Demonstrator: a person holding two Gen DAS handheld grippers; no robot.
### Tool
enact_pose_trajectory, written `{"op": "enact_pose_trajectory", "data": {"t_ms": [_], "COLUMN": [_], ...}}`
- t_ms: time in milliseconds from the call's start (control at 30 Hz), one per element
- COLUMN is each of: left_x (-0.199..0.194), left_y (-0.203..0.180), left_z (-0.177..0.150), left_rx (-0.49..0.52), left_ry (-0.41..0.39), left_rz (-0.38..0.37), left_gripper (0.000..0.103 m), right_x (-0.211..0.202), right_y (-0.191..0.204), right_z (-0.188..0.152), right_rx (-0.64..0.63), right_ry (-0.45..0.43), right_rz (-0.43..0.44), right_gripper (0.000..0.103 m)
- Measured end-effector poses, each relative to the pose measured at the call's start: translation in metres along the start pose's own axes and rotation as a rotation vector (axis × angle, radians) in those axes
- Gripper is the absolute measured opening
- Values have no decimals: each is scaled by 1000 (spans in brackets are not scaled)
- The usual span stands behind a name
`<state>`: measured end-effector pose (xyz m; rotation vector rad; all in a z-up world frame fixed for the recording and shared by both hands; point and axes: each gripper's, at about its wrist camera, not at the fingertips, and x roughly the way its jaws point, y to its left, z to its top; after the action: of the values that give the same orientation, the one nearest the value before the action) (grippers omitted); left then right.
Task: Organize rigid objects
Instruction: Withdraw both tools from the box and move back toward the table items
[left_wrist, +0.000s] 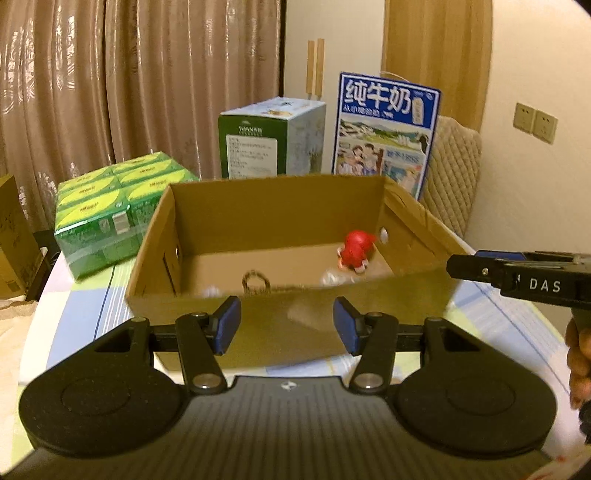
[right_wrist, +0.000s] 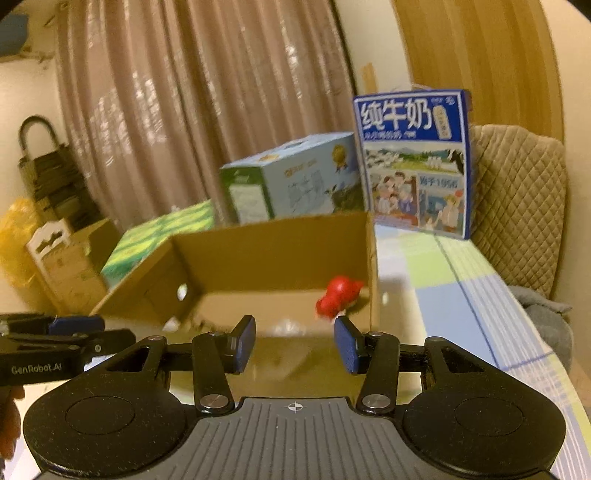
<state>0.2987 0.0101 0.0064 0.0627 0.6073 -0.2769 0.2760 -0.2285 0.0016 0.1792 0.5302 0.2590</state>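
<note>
An open cardboard box (left_wrist: 258, 218) stands on the table in front of both grippers; it also shows in the right wrist view (right_wrist: 269, 254). A small red figure (left_wrist: 355, 251) lies inside at the box's right end, also seen in the right wrist view (right_wrist: 338, 295). Other small pale items (left_wrist: 332, 277) and a ring-like thing (left_wrist: 255, 283) lie blurred on the box floor. My left gripper (left_wrist: 287, 328) is open and empty just before the box's near wall. My right gripper (right_wrist: 294, 344) is open and empty, also at the near wall. The right gripper shows from the side in the left wrist view (left_wrist: 458, 266).
A green shrink-wrapped pack (left_wrist: 107, 210) sits left of the box. A green-and-blue carton (left_wrist: 269, 140) and a tall blue milk carton (left_wrist: 384, 133) stand behind it. A quilted chair back (right_wrist: 517, 206) is at the right. A checked cloth (right_wrist: 461, 295) covers the table.
</note>
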Motion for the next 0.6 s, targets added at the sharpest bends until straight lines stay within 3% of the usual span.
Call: {"op": "enact_pose_trajectory", "data": {"t_ms": [433,600], "left_x": [-36,-43], "left_y": [-2,10], "left_z": [-79,-96], "left_rx": [6,-19], "left_ry": [117,123], "left_rz": [31,37], "left_gripper": [50,50], "right_x": [-22,-15], "right_y": [-3,4], "right_z": [-83,-103], "right_rx": [-206,-323], "right_ry": [232,291], "right_rz": [90,134], "right_gripper": [45,47]}}
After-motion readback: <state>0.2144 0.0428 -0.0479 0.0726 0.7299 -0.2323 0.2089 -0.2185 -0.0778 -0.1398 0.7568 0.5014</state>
